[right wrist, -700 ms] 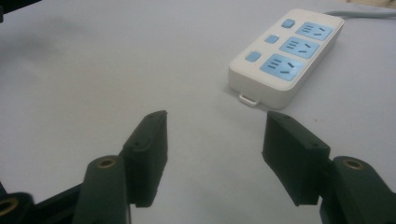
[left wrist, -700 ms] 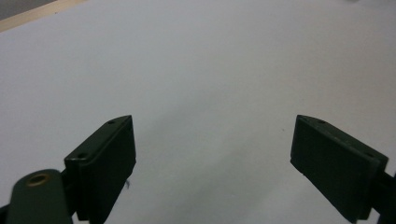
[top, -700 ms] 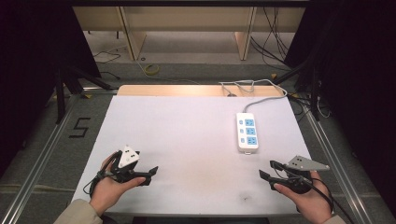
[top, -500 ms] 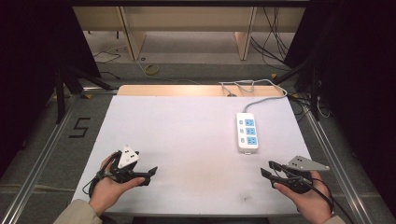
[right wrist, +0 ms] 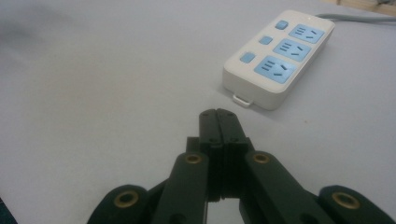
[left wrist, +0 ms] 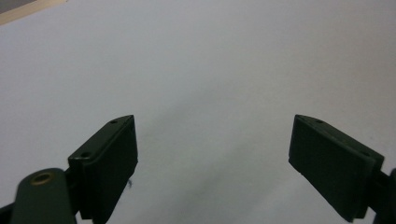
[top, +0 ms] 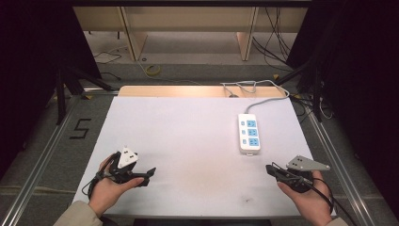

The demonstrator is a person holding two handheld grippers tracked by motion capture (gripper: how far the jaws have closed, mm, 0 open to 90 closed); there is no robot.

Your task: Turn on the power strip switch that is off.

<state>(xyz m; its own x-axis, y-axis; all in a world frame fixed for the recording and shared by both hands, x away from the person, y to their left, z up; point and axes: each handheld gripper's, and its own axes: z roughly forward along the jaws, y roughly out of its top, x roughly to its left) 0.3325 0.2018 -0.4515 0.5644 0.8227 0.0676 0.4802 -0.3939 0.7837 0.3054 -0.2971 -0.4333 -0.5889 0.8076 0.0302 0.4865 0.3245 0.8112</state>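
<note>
nearby, white plastic power strip with blue sockets (top: 249, 133) flat on white worktop (top: 188, 141), just ahead of right tool (right wrist: 219, 116), pressed shut, empty. left tool (left wrist: 215, 154) wide open, empty. risk: closed tips nudging strip askew.

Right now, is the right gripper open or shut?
Shut. The right gripper's two black jaws press flat together with no gap, pointing toward the white power strip with blue sockets.

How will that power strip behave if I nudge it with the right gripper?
The power strip lies flat and low, so it should slide, not tip. Its smooth casing may slip against shut jaws. Its cord trails off the far edge and will probably drag or swing it.
</note>
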